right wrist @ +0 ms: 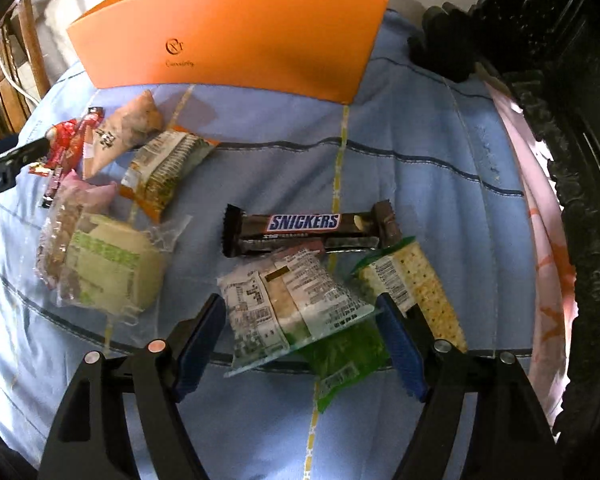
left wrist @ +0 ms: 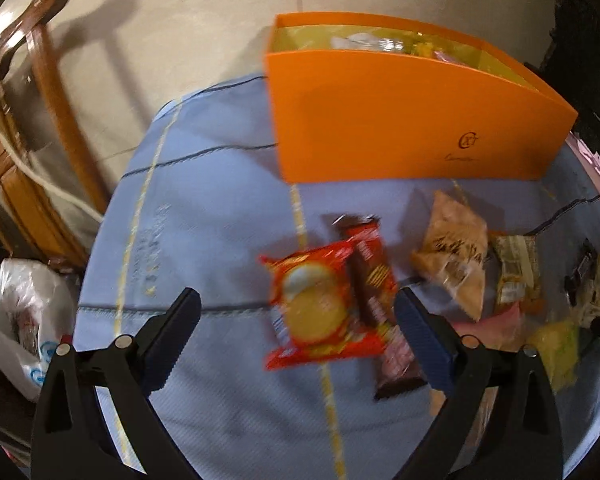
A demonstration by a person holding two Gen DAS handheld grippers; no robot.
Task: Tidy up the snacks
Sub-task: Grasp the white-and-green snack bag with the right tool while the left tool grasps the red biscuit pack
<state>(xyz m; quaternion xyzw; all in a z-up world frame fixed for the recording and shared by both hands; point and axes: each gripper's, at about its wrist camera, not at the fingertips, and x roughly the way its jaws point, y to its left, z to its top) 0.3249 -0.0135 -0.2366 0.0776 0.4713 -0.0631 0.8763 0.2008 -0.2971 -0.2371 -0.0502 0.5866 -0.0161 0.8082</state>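
An orange box (left wrist: 400,120) stands open at the back of the blue cloth; it also shows in the right wrist view (right wrist: 236,40), with some packets inside. My left gripper (left wrist: 296,316) is open above a red biscuit packet (left wrist: 320,308) and a red-brown bar (left wrist: 376,280). My right gripper (right wrist: 300,332) is open around a white printed packet (right wrist: 284,304), which lies on a green packet (right wrist: 348,356). A Snickers bar (right wrist: 308,228) and a cracker packet (right wrist: 416,280) lie just beyond.
More snacks lie left of the right gripper: a pale round cake (right wrist: 112,268), an orange-edged packet (right wrist: 164,164), a tan packet (right wrist: 128,132). A wooden chair (left wrist: 40,92) and white plastic bag (left wrist: 16,312) are left of the table. Dark carved furniture (right wrist: 560,120) stands right.
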